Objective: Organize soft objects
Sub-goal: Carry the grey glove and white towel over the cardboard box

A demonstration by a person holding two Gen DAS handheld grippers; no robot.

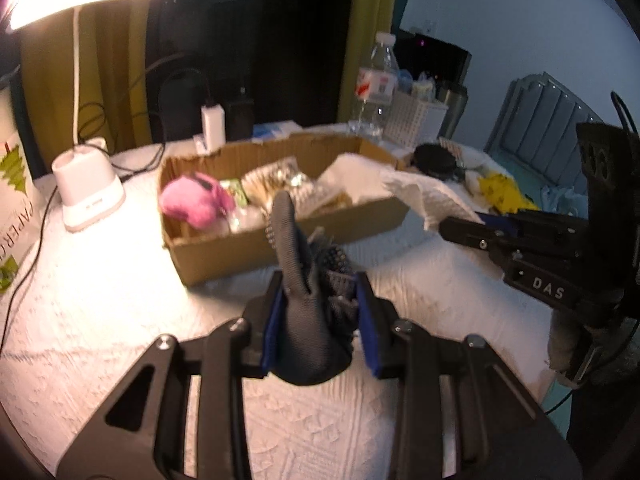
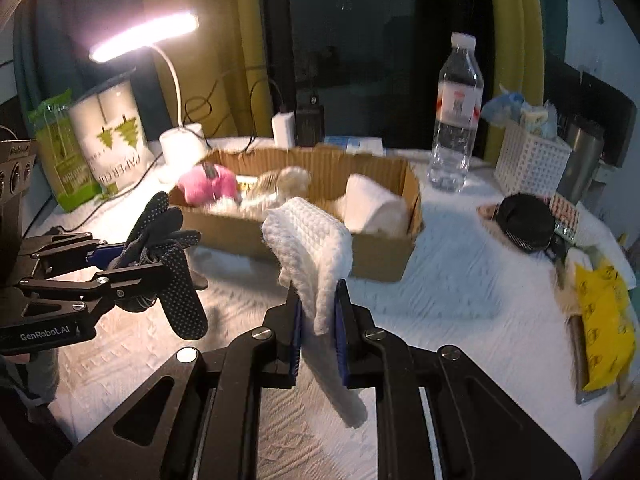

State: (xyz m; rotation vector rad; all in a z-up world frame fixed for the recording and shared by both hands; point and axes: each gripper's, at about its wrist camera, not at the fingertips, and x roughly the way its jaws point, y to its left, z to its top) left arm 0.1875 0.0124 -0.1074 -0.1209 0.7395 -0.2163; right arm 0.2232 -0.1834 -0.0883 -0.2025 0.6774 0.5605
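Two grips: left tool (image 1: 316, 320) pinching dotted mesh glove (image 1: 298, 280); right tool (image 2: 318, 332) clamping waffle-weave cloth (image 2: 312, 240).

Desk clutter under lamplight
A lit lamp (image 2: 176, 80) stands beside a paper bag (image 2: 114, 136); a water bottle (image 2: 456, 116), white basket (image 2: 530, 160), black pouch (image 2: 524, 222) and yellow packet (image 2: 604, 320) lie right.

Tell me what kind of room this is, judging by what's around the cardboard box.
Probably a bedroom or small home room. A padded headboard stands at the far right, the work surface is a white quilted cover, and everyday clutter sits about: a desk lamp, a water bottle and curtains.
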